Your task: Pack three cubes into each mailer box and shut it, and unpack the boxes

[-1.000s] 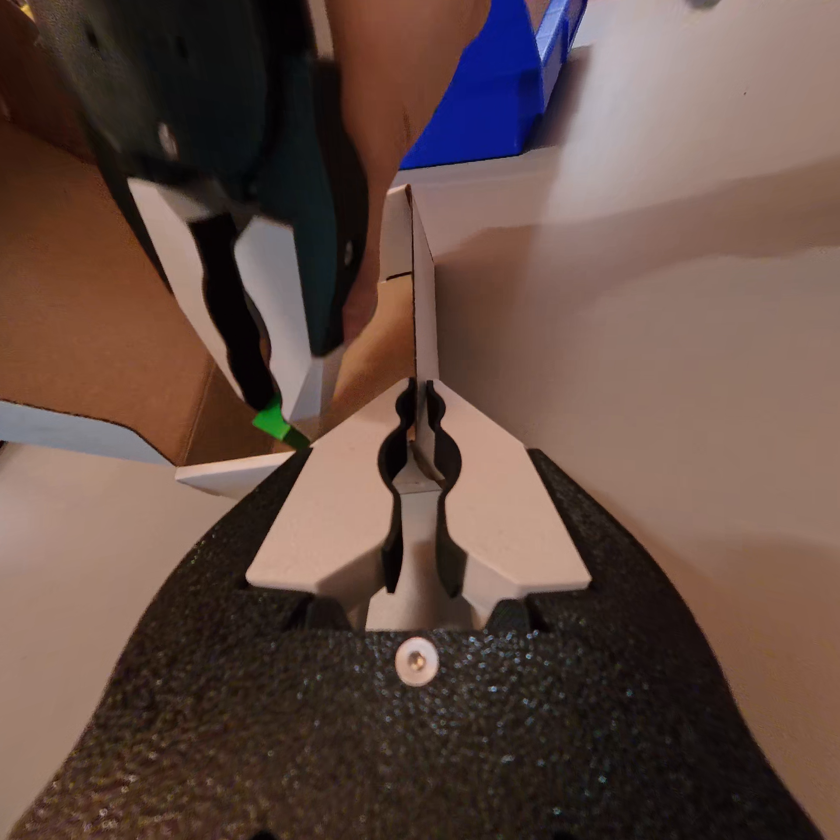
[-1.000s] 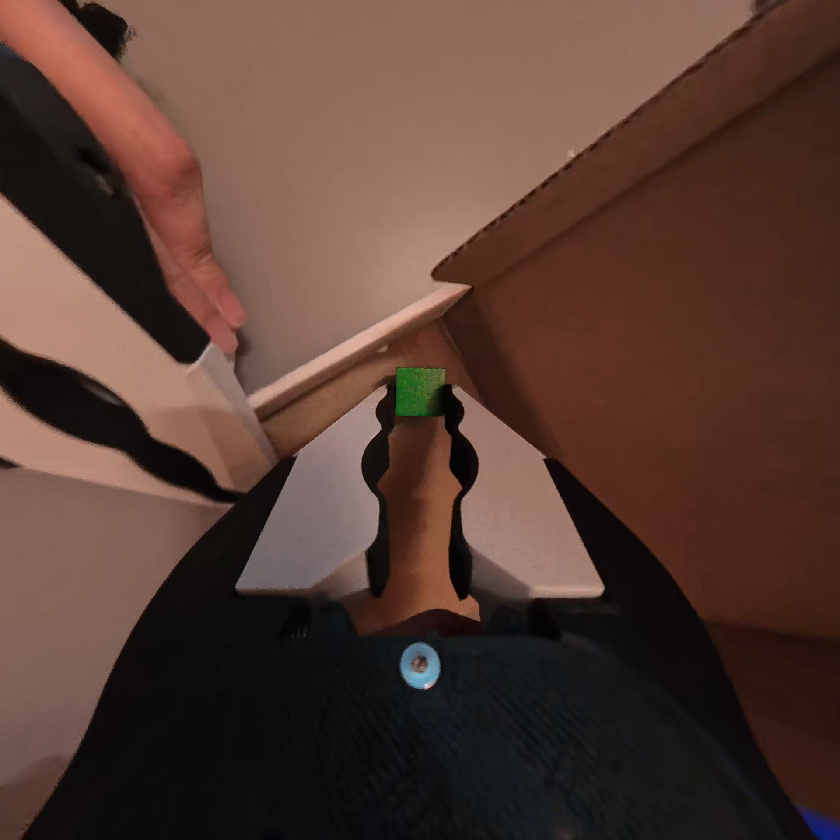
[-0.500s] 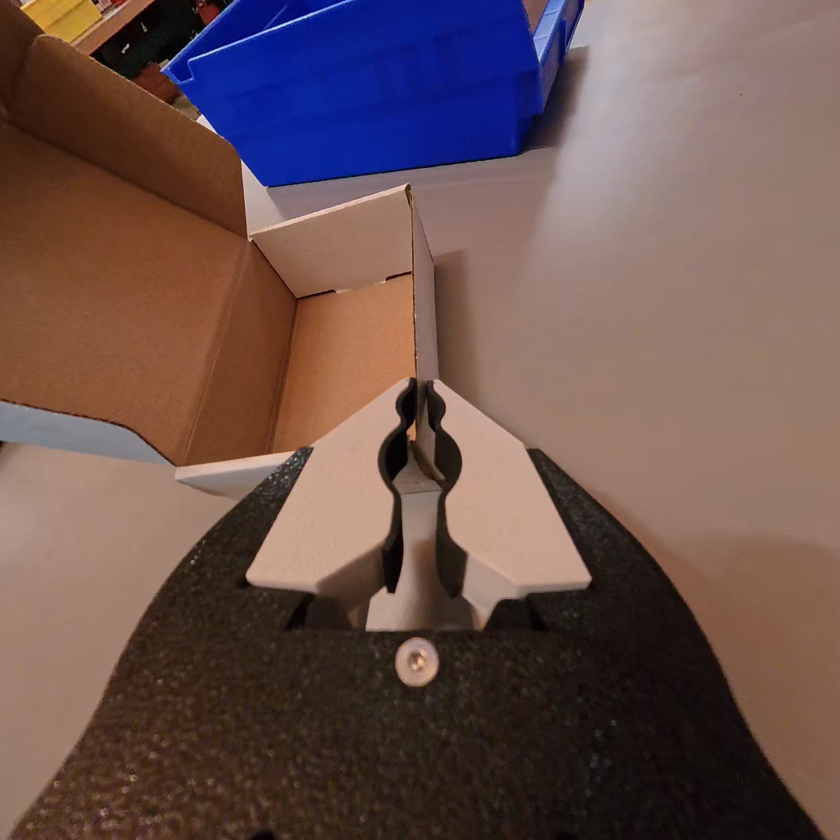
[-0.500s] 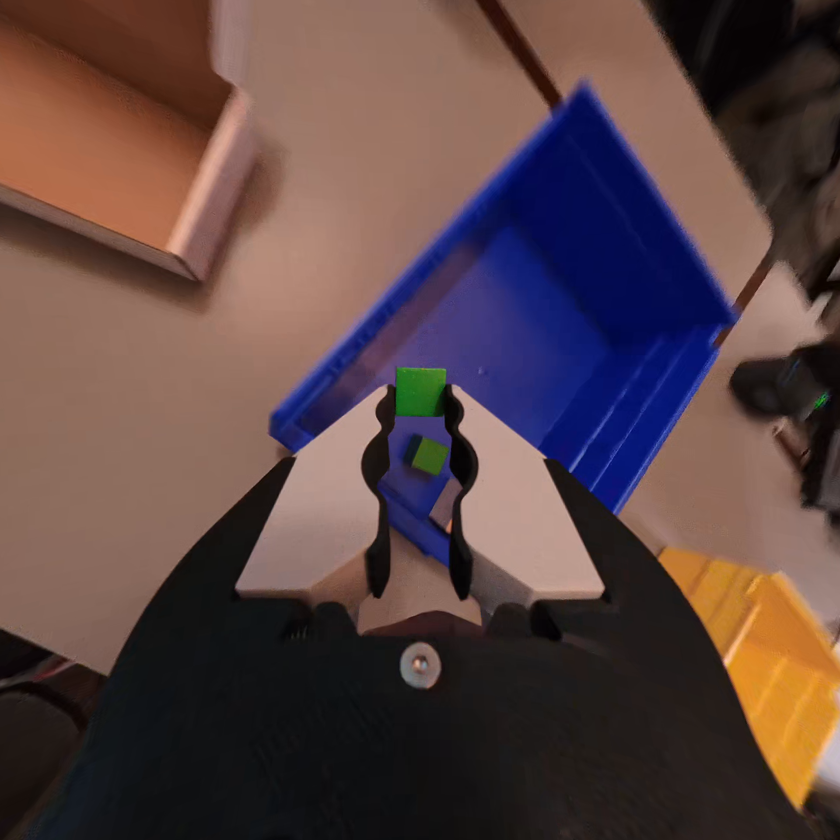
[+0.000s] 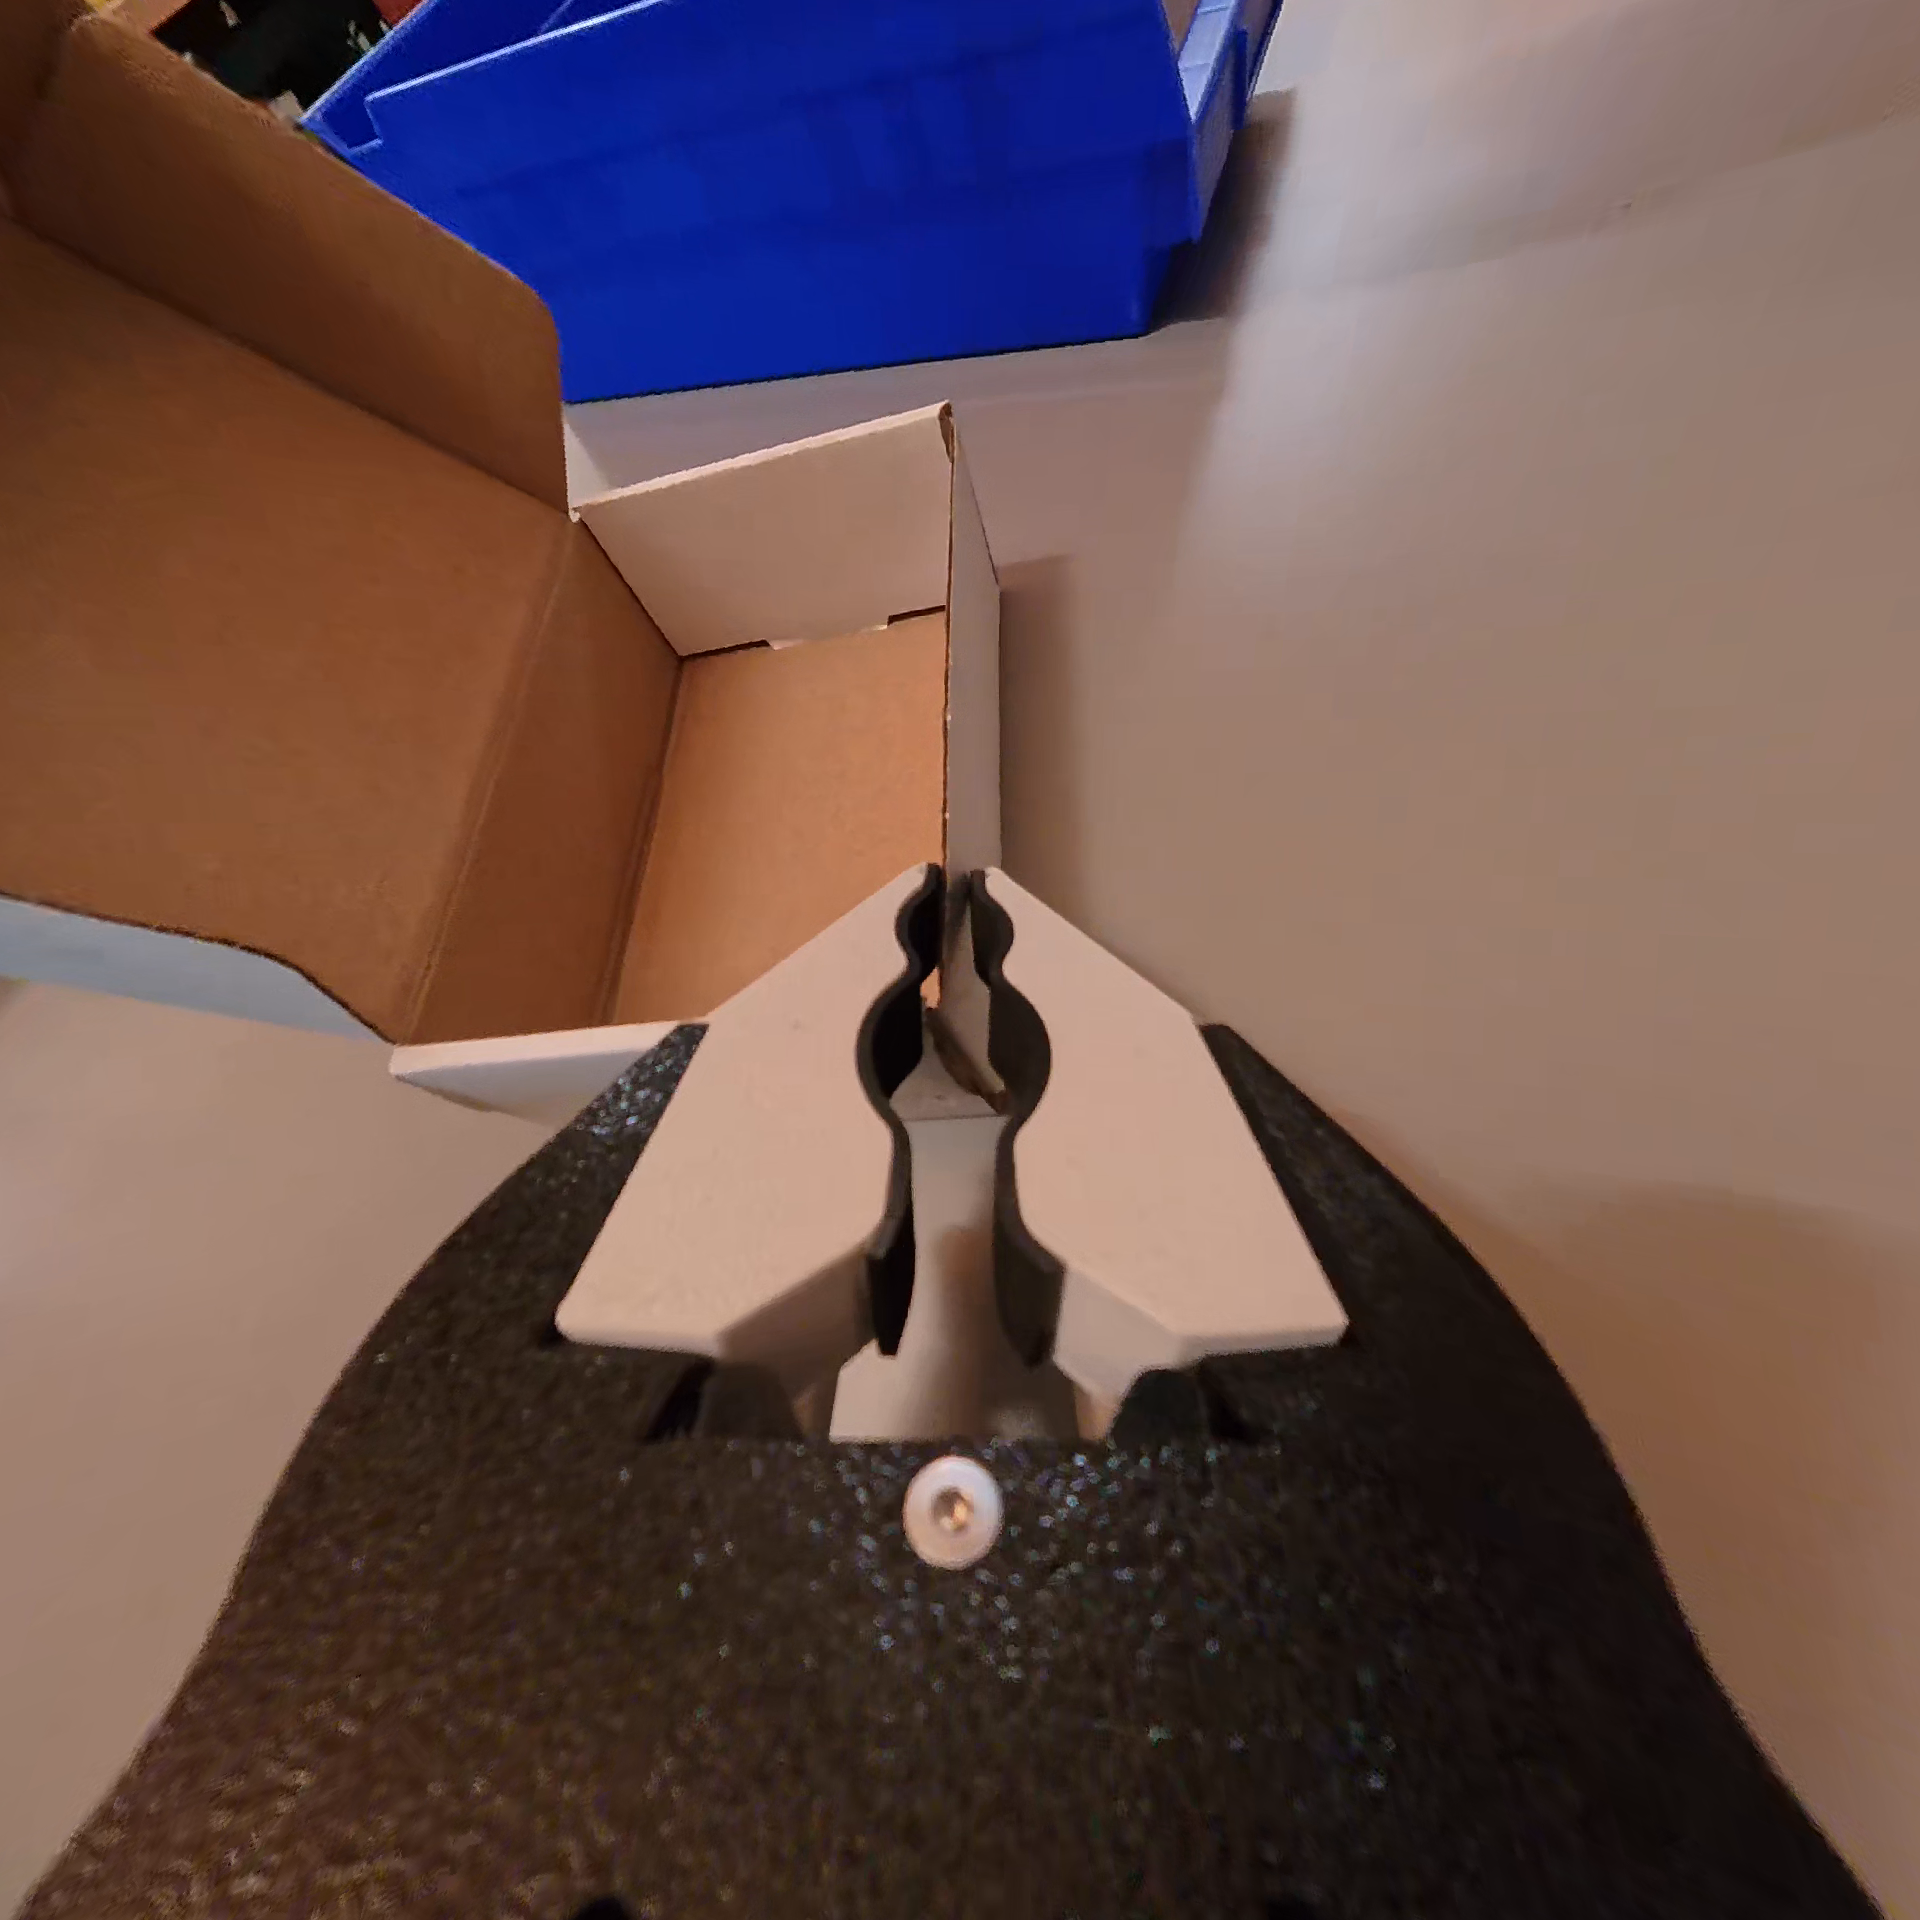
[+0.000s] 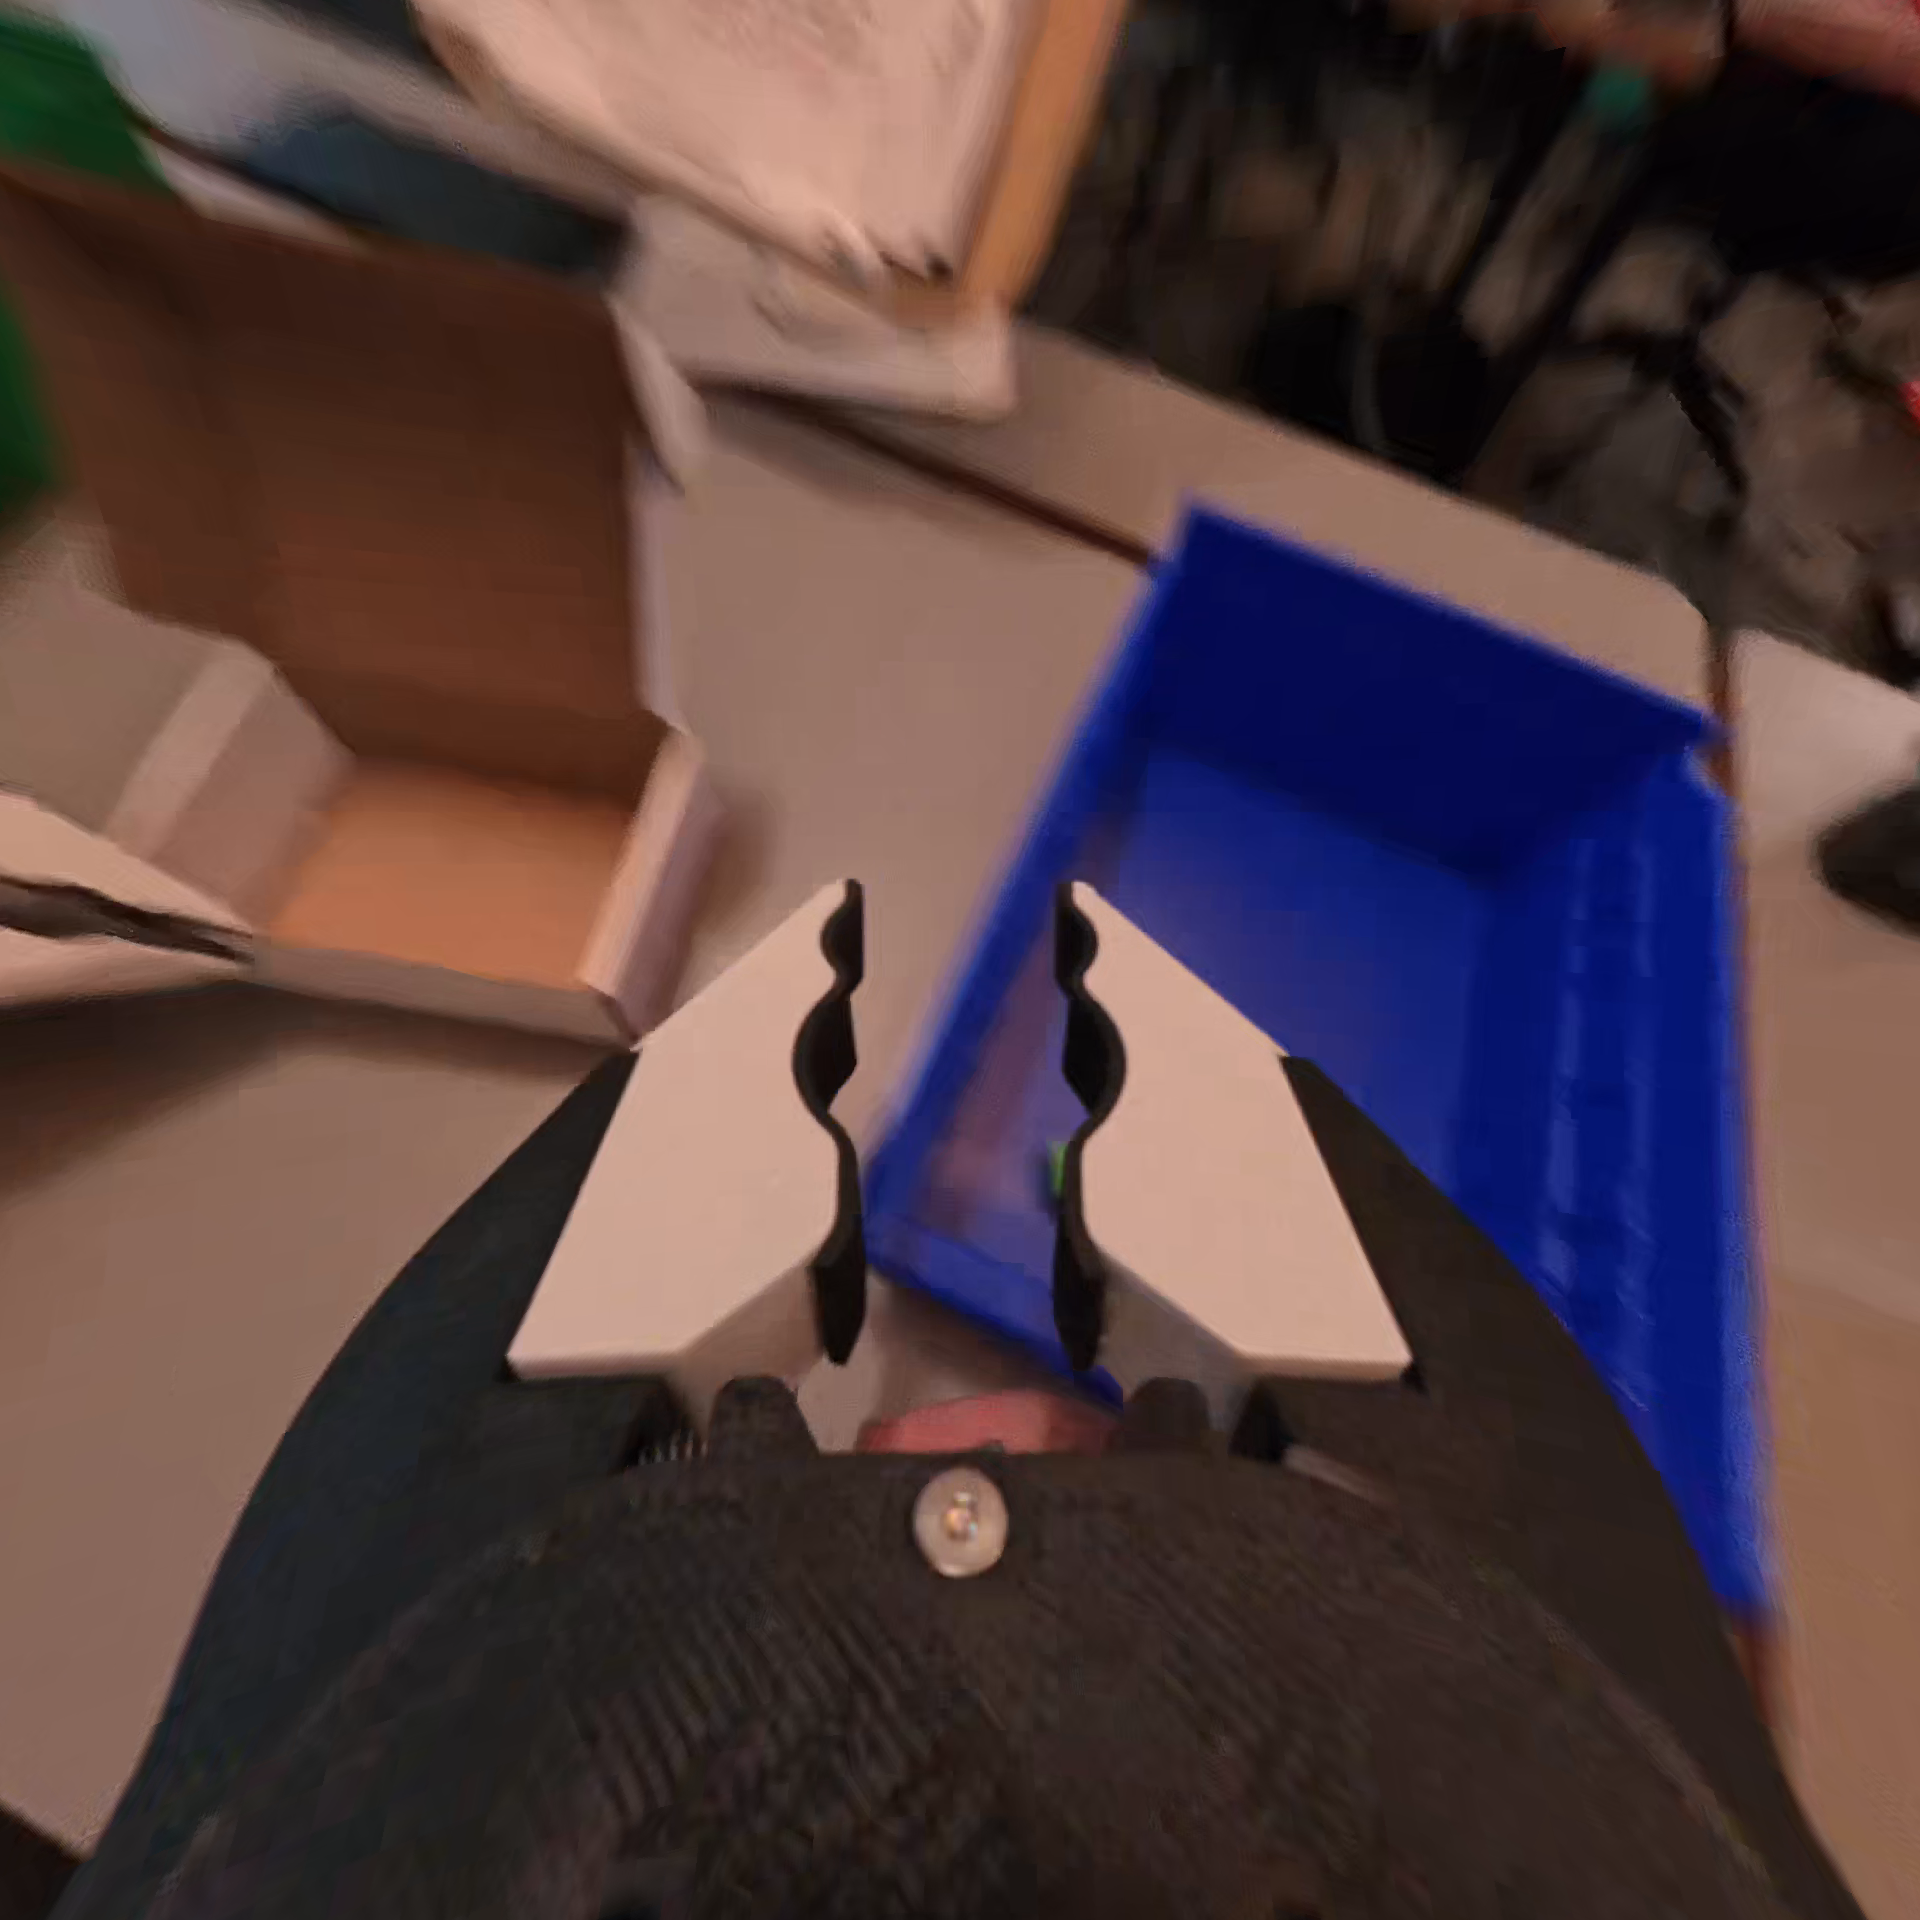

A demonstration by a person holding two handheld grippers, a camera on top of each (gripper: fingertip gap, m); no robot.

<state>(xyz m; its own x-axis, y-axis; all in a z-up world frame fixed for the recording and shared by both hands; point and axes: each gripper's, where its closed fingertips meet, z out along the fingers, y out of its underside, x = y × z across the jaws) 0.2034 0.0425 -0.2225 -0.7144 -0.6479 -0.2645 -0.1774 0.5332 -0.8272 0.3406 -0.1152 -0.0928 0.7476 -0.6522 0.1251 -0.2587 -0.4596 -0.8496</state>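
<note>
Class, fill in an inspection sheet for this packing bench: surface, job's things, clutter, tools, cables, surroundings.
Surface: pale table, bare where visible.
Job's things: open mailer box, no cube seen inside; blue bin holds a green speck, too blurred to name.
Clutter: nothing seen.
Tools: left tool shut on the box's side wall; right tool open, holding nothing, above the bin's near corner.
Cables: nothing seen.
Surroundings: blurred dark shapes beyond the table.

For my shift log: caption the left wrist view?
Left tool shut on open cardboard mailer box's side wall, blue plastic bin behind.
</note>
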